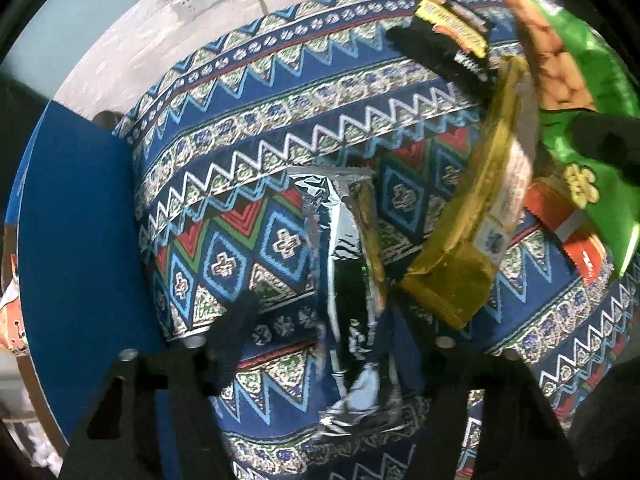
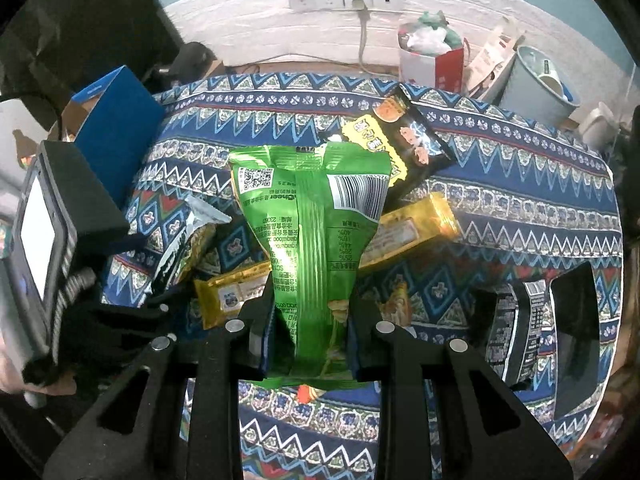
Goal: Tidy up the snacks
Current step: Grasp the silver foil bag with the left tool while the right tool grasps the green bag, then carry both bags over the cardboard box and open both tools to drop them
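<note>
My right gripper [image 2: 310,312] is shut on a green snack bag [image 2: 316,216] and holds it above the patterned cloth; the same bag shows at the far right of the left wrist view [image 1: 592,92]. My left gripper [image 1: 320,320] is open around a silver foil packet [image 1: 344,280] that lies on the cloth; the packet also shows in the right wrist view [image 2: 188,236]. Gold packets [image 2: 412,232] [image 2: 232,292] lie under the green bag, one shows in the left view [image 1: 476,208]. A black and yellow packet [image 2: 404,136] lies behind.
A blue open box [image 2: 116,120] stands at the table's left edge, also in the left view [image 1: 76,240]. A black packet [image 2: 516,328] lies at the right. The patterned cloth [image 1: 280,128] covers the table. A red bag [image 2: 432,60] and a bucket [image 2: 536,80] stand behind.
</note>
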The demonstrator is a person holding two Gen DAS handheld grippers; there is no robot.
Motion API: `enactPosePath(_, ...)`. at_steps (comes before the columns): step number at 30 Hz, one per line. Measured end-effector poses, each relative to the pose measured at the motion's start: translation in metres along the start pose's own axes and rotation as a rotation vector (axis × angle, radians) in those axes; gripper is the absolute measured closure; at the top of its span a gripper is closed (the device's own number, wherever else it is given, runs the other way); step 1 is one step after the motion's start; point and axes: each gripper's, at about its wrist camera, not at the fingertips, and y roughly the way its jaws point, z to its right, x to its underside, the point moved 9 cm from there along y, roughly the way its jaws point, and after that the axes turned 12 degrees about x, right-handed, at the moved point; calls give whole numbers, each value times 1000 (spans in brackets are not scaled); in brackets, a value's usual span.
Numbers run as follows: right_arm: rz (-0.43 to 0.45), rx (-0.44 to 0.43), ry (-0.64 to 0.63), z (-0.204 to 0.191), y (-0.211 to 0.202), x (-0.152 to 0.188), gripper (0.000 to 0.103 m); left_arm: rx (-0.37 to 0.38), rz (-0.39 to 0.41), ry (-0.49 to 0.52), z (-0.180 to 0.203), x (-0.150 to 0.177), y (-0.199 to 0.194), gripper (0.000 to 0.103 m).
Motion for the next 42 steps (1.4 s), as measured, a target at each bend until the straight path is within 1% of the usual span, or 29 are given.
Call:
enactPosePath(1, 0, 0, 1, 0, 0, 0, 77, 2, 9, 6, 2, -1, -1, 59)
enactPosePath(3, 1, 1, 0, 0, 1, -1, 77, -2, 20, 17, 4, -2, -3, 74)
enactPosePath(9, 9, 10, 1, 0, -1, -3, 77, 11, 40, 4, 0, -3, -10, 75)
enactPosePath(11, 16, 14, 3, 0, -4, -6, 77, 12, 58, 1, -2, -3, -17, 75)
enactPosePath(15, 32, 16, 5, -2, -9, -11, 77, 16, 98, 0, -11, -8, -35, 75)
enactPosePath(20, 49, 23, 6, -6, -17, -18, 77, 40, 144, -16, -15, -6, -61, 75)
enactPosePath(24, 66, 25, -2, -11, -24, -26, 77, 38, 187, -17, -21, -6, -81, 75)
enactPosePath(31, 116, 15, -14, -27, -44, -45, 77, 67, 248, -59, -40, -8, -111, 75)
enactPosePath(37, 150, 5, -29, -44, -60, -59, 77, 57, 304, -92, -60, -6, -133, 75)
enactPosePath(42, 170, -10, -47, -62, -70, -71, 77, 56, 333, -114, -74, -2, -147, 75)
